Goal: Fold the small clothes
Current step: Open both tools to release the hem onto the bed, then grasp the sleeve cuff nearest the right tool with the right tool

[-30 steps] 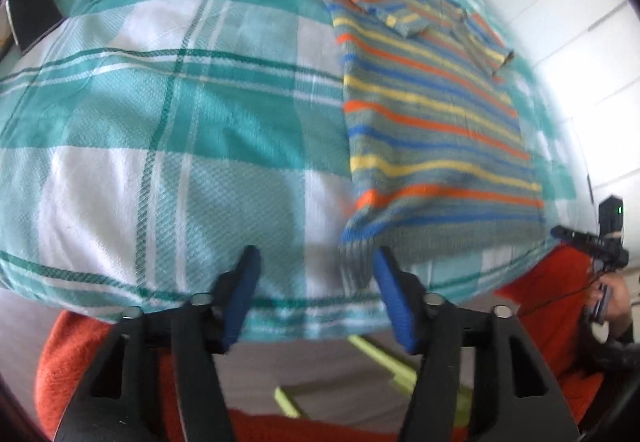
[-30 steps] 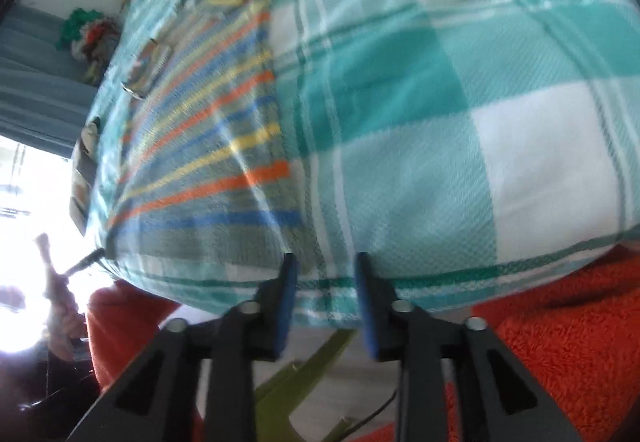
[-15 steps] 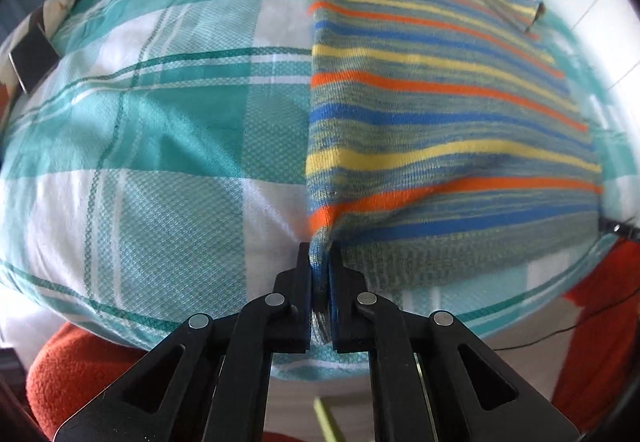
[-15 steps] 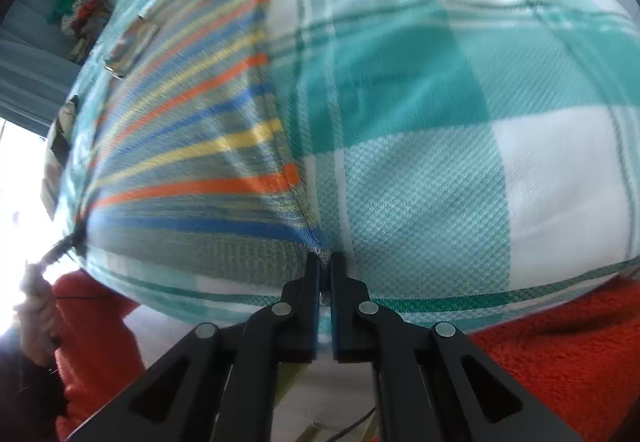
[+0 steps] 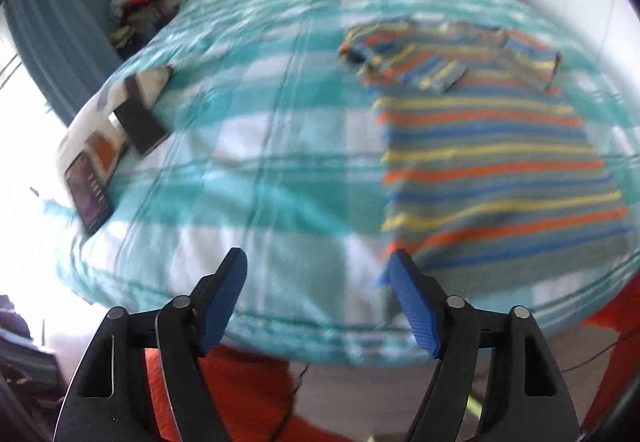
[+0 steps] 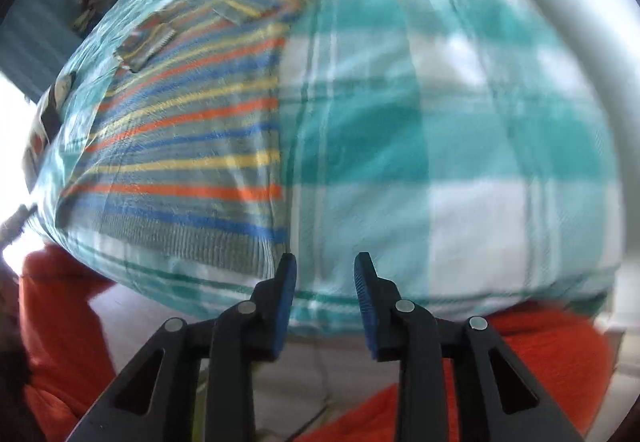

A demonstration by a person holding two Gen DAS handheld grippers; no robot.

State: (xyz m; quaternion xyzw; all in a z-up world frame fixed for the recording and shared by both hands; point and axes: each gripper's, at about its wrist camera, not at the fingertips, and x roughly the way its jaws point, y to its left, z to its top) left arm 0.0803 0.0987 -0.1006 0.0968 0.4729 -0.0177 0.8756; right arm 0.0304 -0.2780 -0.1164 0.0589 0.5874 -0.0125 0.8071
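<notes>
1. The shirt [image 5: 496, 170], striped in orange, blue, yellow and grey, lies flat on the bed [image 5: 256, 146], which is covered by a teal and white checked sheet.
2. Its hem lies near the bed's near edge; the sleeves are folded in over the chest at the far end.
3. In the left wrist view the shirt fills the right half of the bed; in the right wrist view it [image 6: 188, 162] fills the left half.
4. The left tongs [image 5: 318, 266] are spread wide and opening, with nothing between the blue pads; only sheet shows in the gap.
5. The left tongs' right pad [image 5: 414, 306] stands at the shirt's near left corner; whether it touches the cloth is lost in the blur.
6. The right tongs [image 6: 324, 266] are parted by a narrower gap and opening, with nothing pinched.
7. Their left pad [image 6: 286, 302] stands just beside the shirt's near right corner.
8. Two phones [image 5: 142, 122] lie on a patterned cloth at the bed's left edge.
9. A pile of clothes [image 5: 134, 2] sits beyond the bed's far left corner, against a blue curtain [image 5: 56, 22].
10. Orange fabric [image 6: 540, 354] shows below the bed's near edge in both views.
</notes>
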